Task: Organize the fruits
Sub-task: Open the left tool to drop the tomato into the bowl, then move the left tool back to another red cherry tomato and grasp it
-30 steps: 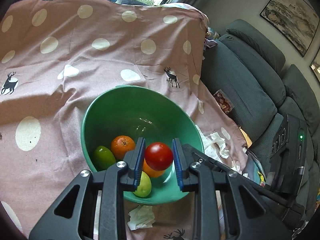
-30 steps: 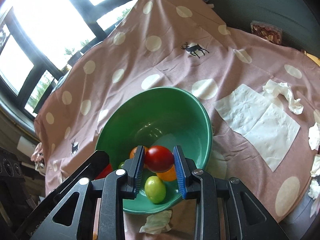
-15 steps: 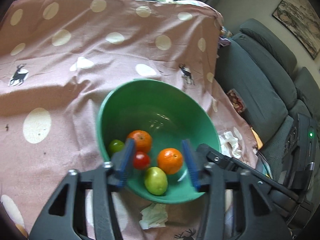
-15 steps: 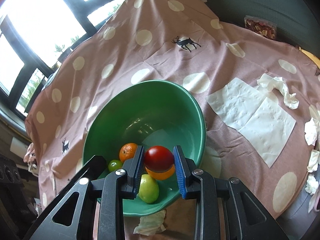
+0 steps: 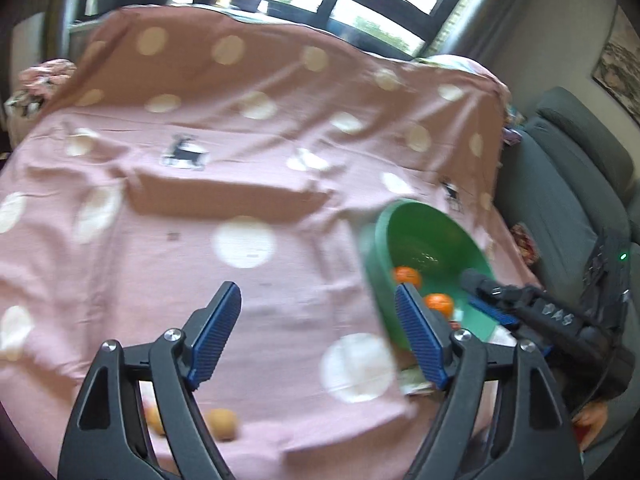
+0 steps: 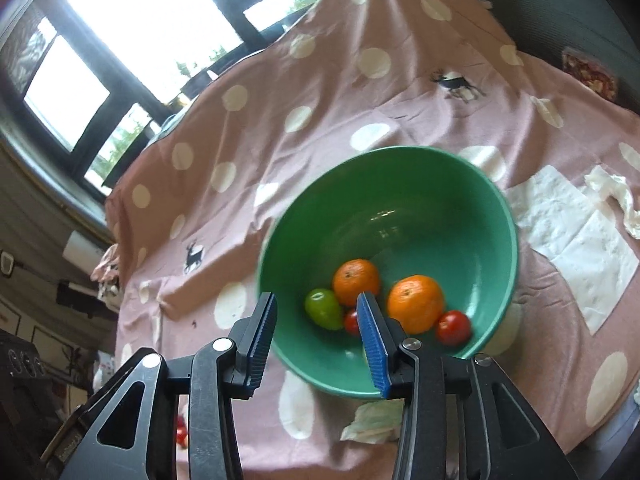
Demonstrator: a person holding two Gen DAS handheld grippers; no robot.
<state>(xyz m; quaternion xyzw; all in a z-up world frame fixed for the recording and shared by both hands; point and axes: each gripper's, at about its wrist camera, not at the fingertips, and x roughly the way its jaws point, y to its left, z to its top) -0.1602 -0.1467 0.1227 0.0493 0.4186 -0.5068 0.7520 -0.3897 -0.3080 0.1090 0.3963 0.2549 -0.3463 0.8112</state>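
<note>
A green bowl (image 6: 400,216) sits on the pink spotted cloth (image 6: 328,92). In it lie two oranges (image 6: 416,302), a green fruit (image 6: 322,308), a small tomato (image 6: 352,321) and a larger tomato (image 6: 453,326). My right gripper (image 6: 316,304) hangs over the bowl's near rim. Its jaws are opening and hold nothing. My left gripper (image 5: 316,296) is over bare cloth to the left of the bowl (image 5: 424,236). Its jaws are opening wide and are empty. Two orange-brown fruits (image 5: 222,422) lie near the cloth's front edge, below the left fingers.
A flat white napkin (image 6: 576,248) and a crumpled tissue (image 6: 616,196) lie right of the bowl. Another tissue (image 6: 372,420) is at its near side. A grey sofa (image 5: 560,200) borders the table on the right. Windows line the far side.
Both grippers let go of their tomatoes, which now lie in the bowl. The left gripper opened wide and swung left, away from the bowl. The right jaws parted.
</note>
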